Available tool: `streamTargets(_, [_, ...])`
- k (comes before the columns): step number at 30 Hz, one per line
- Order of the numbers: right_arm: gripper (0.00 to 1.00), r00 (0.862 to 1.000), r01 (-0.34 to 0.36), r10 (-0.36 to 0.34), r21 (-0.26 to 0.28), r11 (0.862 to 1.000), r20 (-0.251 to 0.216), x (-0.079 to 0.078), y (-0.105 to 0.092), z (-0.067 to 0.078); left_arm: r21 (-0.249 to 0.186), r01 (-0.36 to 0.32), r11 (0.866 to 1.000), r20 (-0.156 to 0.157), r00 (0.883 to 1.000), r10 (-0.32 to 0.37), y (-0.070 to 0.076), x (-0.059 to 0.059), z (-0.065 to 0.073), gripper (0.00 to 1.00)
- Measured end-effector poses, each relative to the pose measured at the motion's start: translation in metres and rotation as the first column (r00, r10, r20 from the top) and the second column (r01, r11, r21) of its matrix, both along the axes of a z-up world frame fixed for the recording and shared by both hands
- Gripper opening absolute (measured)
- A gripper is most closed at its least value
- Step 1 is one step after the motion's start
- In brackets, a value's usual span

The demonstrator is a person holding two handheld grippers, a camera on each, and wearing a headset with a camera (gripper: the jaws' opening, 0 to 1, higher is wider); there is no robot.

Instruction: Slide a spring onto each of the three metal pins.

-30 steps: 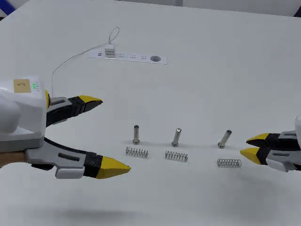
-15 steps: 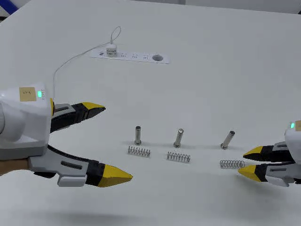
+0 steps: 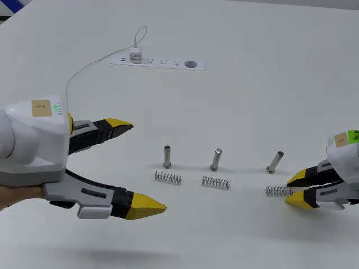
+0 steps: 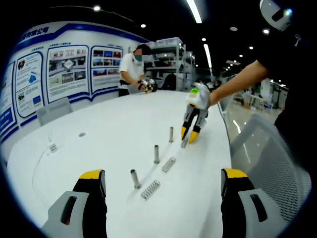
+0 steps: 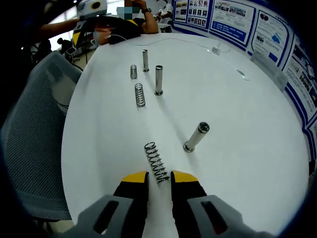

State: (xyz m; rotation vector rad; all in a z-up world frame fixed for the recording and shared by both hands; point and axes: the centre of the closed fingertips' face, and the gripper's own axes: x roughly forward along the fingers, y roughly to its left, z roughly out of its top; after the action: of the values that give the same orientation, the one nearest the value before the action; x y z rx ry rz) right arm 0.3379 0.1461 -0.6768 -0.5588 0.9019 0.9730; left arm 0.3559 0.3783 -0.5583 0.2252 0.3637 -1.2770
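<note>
Three metal pins stand in a row on the white table (image 3: 252,101): left pin (image 3: 167,156), middle pin (image 3: 216,159), right pin (image 3: 275,161), the last one leaning. A spring lies in front of each: left spring (image 3: 168,177), middle spring (image 3: 216,182), right spring (image 3: 277,191). My right gripper (image 3: 290,190) is low on the table and narrowly open, with the near end of the right spring (image 5: 156,161) between its yellow fingertips (image 5: 136,178). My left gripper (image 3: 137,165) hovers wide open to the left of the pins, holding nothing.
A white power strip (image 3: 160,62) with a plugged charger and a looping cable lies at the back of the table. A mesh chair (image 5: 34,124) stands beside the table edge. A person (image 4: 131,72) works at the far end.
My right gripper has come down and left to the right spring, so its tips now straddle the spring's end. The left gripper stays wide open in about the same place.
</note>
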Motion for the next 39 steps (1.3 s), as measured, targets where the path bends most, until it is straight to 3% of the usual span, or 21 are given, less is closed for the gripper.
streamTargets(3, [0.17,0.999,-0.024,0.024,-0.006,1.000,-0.038,-0.0023,0.0019,-0.0008,0.001,0.002,1.000,0.000,1.000,-0.002,0.0004,-0.0005,0.0004,0.99])
streamTargets(10, [0.16,0.990,-0.122,0.118,-0.063,0.990,-0.071,-0.0042,0.0034,-0.0009,0.004,-0.008,1.000,0.011,1.000,0.008,0.0031,0.0028,0.0002,0.98])
streamTargets(19, [0.11,0.987,-0.145,0.138,-0.090,0.985,-0.086,-0.0057,0.0050,-0.0013,-0.004,-0.010,1.000,0.012,1.000,0.010,0.0017,0.0027,0.0016,0.98])
streamTargets(24, [0.11,0.987,-0.149,0.142,-0.111,0.983,-0.074,-0.0066,0.0046,-0.0018,-0.008,-0.007,1.000,0.010,1.000,0.007,0.0007,0.0013,0.0021,0.98])
streamTargets(30, [0.10,0.985,-0.172,0.171,-0.158,0.972,-0.019,-0.0046,0.0028,-0.0012,-0.009,0.000,1.000,0.012,1.000,0.000,-0.0002,-0.0009,0.0036,0.98])
streamTargets(39, [0.10,0.985,-0.166,0.173,-0.195,0.967,0.021,-0.0008,0.0001,-0.0016,-0.018,-0.005,1.000,0.019,1.000,0.006,0.0004,-0.0006,0.0084,0.98])
